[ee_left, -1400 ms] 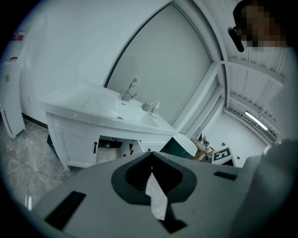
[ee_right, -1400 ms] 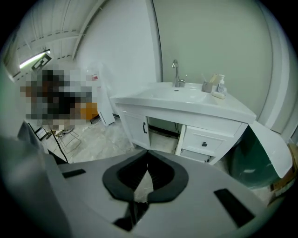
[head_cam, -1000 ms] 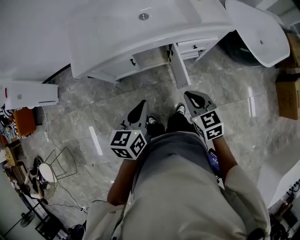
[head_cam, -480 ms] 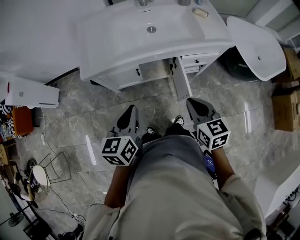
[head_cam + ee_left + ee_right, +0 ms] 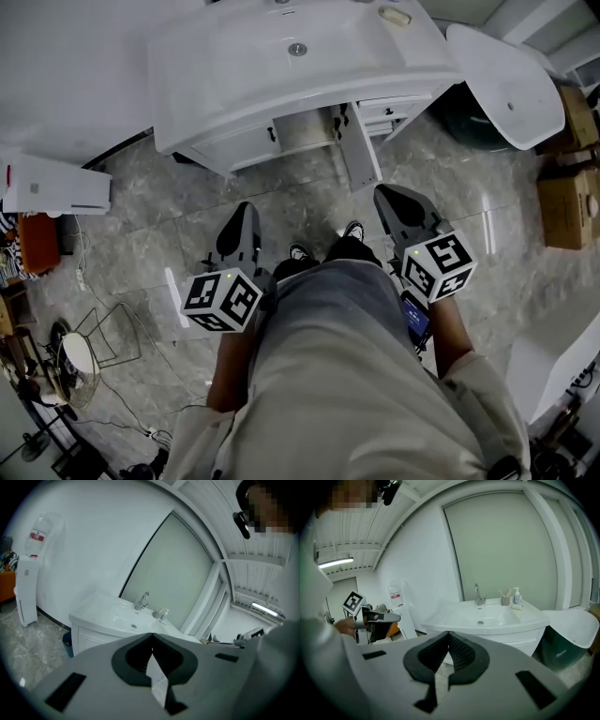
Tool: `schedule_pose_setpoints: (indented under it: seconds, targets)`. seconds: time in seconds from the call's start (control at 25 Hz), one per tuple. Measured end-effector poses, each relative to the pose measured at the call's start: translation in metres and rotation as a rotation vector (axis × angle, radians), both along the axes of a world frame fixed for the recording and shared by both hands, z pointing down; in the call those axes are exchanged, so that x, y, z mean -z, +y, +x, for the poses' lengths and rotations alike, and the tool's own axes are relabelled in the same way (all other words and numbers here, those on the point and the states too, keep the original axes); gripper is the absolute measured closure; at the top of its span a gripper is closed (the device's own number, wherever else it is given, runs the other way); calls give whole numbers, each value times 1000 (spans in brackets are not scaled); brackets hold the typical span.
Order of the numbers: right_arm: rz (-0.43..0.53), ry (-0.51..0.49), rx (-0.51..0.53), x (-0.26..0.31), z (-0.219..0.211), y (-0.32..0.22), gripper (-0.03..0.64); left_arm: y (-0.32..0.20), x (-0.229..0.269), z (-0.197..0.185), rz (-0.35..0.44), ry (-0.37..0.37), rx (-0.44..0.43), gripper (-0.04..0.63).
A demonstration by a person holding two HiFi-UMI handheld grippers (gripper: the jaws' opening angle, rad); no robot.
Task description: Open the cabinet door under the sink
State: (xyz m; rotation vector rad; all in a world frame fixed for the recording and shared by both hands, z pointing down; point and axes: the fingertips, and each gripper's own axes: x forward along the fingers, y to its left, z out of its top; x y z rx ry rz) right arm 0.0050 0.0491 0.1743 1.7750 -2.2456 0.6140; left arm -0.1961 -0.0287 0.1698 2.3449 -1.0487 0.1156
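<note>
Both pairs of jaws are pressed together with nothing between them: left gripper (image 5: pixel 246 208), right gripper (image 5: pixel 384 194). Ahead, apart from both and nearer the right one, the cabinet door (image 5: pixel 359 150) stands swung open under the sink (image 5: pixel 220 70).

From above the person's torso, the head camera looks steeply down on the grey floor (image 5: pixel 141 225), with the white sink (image 5: pixel 234 66) along the frame's top edge. The camera on the left gripper (image 5: pixel 246 208) sits low and close behind its jaws, tilted, facing the sink's left front corner and the faucet (image 5: pixel 142 601). The camera on the right gripper (image 5: pixel 384 192) faces the sink's front edge more squarely from near the floor, and it catches the left gripper at its left edge. All three views share the sink basin. Only the gripper views show the faucet side-on.
</note>
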Motion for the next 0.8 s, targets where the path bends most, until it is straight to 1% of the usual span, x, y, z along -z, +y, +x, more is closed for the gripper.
schedule_pose_setpoints:
  seconds: [0.08,0.36,0.56,0.8]
  targets:
    - [3,-2,-5,5,-3,2,604,3,3,-2,-19,29,1,598]
    - [22,14,8,16,-17,3,606,11,-1,-5,-13,-26,-25,598]
    - [19,22,22,15,-27,3,606,13,-4,-14,-16,-31,-22,598]
    - [3,26,23,10,-33,7,606,15,-9,-20,-37,-25,-13,598]
